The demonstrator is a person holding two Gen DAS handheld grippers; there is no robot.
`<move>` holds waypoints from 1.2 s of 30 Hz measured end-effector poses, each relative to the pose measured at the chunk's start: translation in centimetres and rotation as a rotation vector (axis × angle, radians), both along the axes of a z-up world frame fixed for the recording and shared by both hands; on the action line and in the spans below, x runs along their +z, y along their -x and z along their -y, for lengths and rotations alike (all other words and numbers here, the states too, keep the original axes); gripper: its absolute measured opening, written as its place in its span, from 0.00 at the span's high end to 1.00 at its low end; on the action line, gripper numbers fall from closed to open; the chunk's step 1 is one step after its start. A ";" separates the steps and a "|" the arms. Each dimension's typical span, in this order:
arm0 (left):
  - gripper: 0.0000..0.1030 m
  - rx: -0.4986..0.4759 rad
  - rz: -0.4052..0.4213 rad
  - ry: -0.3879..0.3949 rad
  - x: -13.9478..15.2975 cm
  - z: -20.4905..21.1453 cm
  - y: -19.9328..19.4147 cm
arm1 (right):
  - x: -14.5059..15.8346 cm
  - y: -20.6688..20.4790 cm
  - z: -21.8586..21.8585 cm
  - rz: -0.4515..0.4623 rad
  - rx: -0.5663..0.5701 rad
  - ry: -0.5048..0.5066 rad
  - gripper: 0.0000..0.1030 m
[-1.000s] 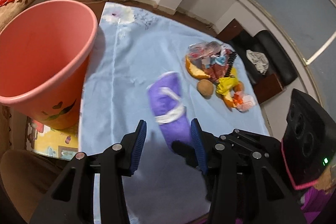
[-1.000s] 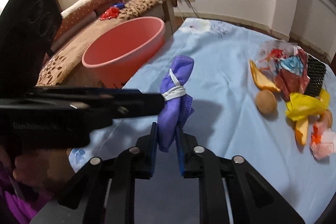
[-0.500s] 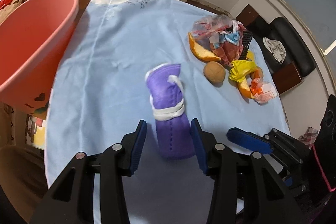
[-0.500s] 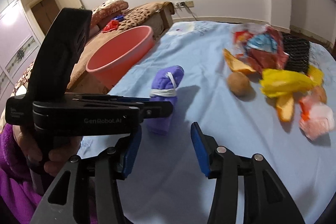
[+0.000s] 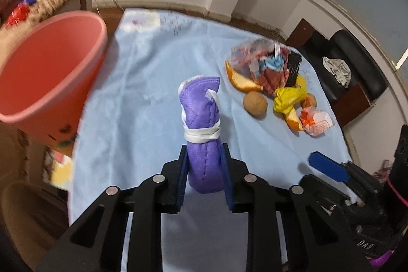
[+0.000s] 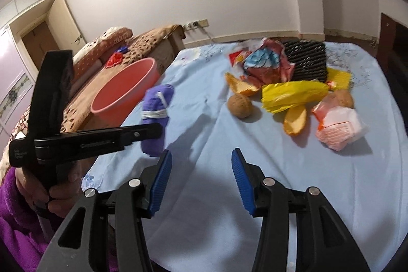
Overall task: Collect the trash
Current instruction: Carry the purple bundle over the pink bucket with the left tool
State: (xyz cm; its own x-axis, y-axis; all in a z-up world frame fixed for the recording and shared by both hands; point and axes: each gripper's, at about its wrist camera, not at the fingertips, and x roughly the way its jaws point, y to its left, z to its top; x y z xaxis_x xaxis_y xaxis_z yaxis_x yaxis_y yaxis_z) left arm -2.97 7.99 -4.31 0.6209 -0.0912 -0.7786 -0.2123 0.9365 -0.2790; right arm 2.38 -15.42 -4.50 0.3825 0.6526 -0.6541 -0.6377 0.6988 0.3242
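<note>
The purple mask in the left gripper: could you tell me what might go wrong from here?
The left gripper, jaws closing, pinches only the lower end of the rolled purple mask; most of the roll stands free above, so it could tip or slip out on the way to the pink bin. The bin sits beside the table, off its edge, so a short drop could miss it.

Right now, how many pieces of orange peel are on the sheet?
2 that show: one orange peel beside the walnut, another under the yellow bag. The pile may hide more.
</note>
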 end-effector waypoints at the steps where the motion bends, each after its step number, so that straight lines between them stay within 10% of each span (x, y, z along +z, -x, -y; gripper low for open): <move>1: 0.76 0.007 0.019 -0.034 0.5 0.1 0.3 | 0.2 0.3 0.2 0.006 -0.008 -0.003 0.53; 21: 0.76 0.191 0.180 -0.156 5.2 -7.2 1.6 | 2.5 -4.8 -1.3 -0.037 -0.058 -0.079 0.53; 36: 0.76 0.332 0.130 -0.245 2.2 -16.0 0.2 | 2.1 -13.3 -6.7 -0.127 -0.201 -0.032 0.53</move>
